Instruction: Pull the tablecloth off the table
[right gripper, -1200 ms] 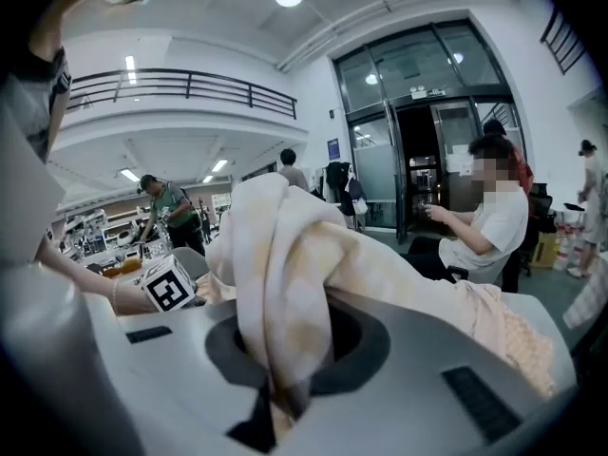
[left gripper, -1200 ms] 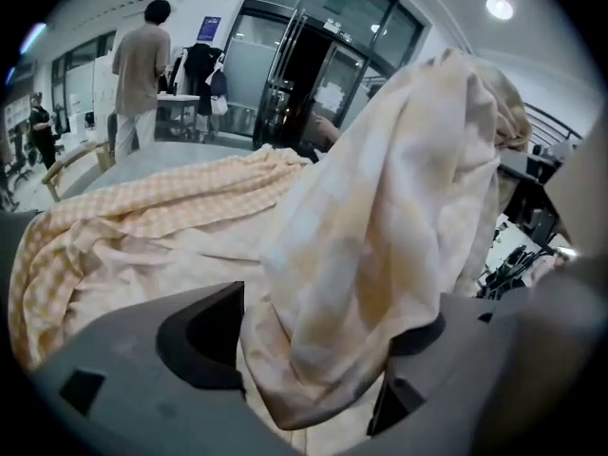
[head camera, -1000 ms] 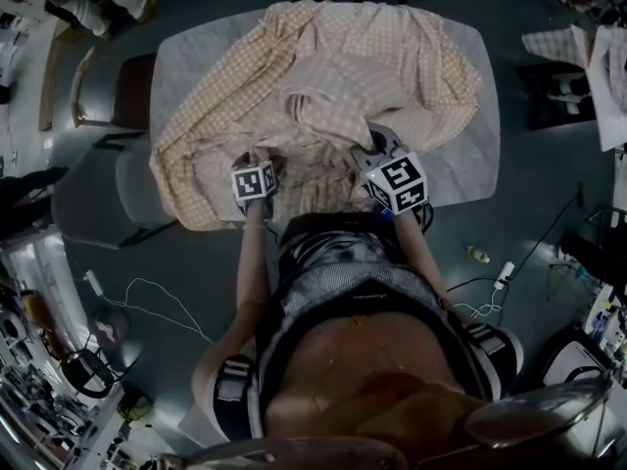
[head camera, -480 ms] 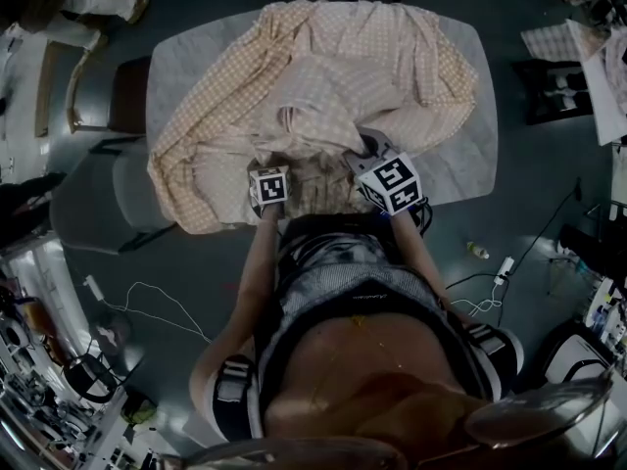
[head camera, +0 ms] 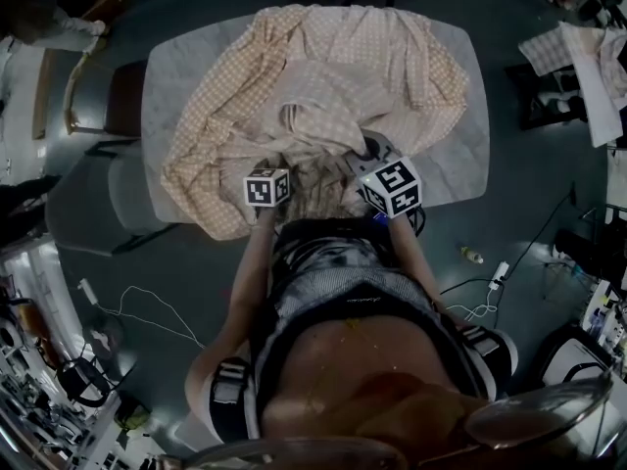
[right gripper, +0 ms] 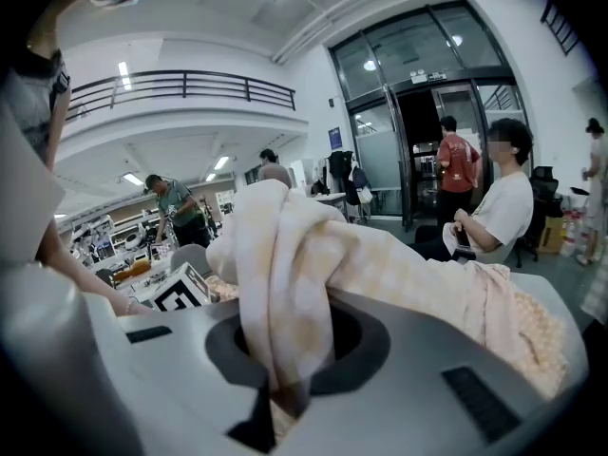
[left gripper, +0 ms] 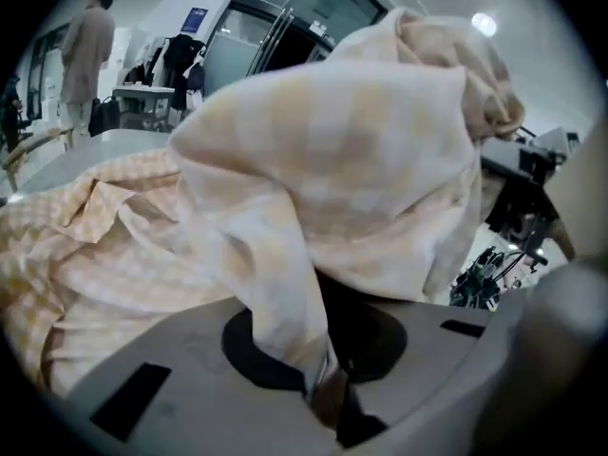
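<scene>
Although both grippers have a grip on it, the checked cloth [head camera: 323, 86] lies almost wholly on the surface [head camera: 168, 76], so the pull looks barely begun. It is rucked into folds and heaped toward the near edge. The surface's far-left corner and right side are bare, and one fold droops over the near-left edge.

The left gripper [left gripper: 325, 395] has just been closing its fingers, and they now stand nearly together with a thick fold of cloth pinched between them. The right gripper [right gripper: 283, 392] is likewise nearly closed on a twisted bunch of the same cloth, close beside the left at the near edge, in front of the person's body.

What is left, as I judge it, is nearly the whole job: drawing the heap toward the person until the last of it slides clear of the far edge.

No writing can be read. The cubes [head camera: 392, 186] on the grippers carry only black-and-white square patterns, and a blue sign [right gripper: 335, 138] by the glass doors is too small to read.
</scene>
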`<state>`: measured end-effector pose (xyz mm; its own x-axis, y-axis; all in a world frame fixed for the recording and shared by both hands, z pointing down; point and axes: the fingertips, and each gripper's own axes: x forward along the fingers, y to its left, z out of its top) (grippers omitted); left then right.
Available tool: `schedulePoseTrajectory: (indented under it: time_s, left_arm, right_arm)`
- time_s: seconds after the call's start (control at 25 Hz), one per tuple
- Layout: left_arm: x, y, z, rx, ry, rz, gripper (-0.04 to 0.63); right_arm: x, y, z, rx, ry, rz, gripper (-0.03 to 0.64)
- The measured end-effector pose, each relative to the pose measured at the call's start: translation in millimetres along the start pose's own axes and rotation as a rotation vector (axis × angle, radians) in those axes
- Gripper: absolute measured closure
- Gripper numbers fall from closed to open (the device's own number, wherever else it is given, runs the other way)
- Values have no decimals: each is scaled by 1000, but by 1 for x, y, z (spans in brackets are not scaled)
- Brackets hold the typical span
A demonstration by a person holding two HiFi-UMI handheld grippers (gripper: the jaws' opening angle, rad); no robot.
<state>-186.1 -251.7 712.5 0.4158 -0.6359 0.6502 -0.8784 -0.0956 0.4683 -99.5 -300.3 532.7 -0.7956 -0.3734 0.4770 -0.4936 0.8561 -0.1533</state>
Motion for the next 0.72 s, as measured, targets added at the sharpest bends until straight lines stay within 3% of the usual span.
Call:
schedulePoseTrajectory:
  time_s: [0.12,0.44,0.72]
  left_arm:
    - [-18,-27,26,32,-93,-58,557]
    - [-45,-109,84,215,-225,-180,558]
    - [-69,-177,110,275,-307,-284,558]
  right_arm:
    - [-10,-4,1,11,-11,-17,532]
    - [-35,-12,8,21,-60,-28,532]
    - [-79,-17,26,0,-118,-14,532]
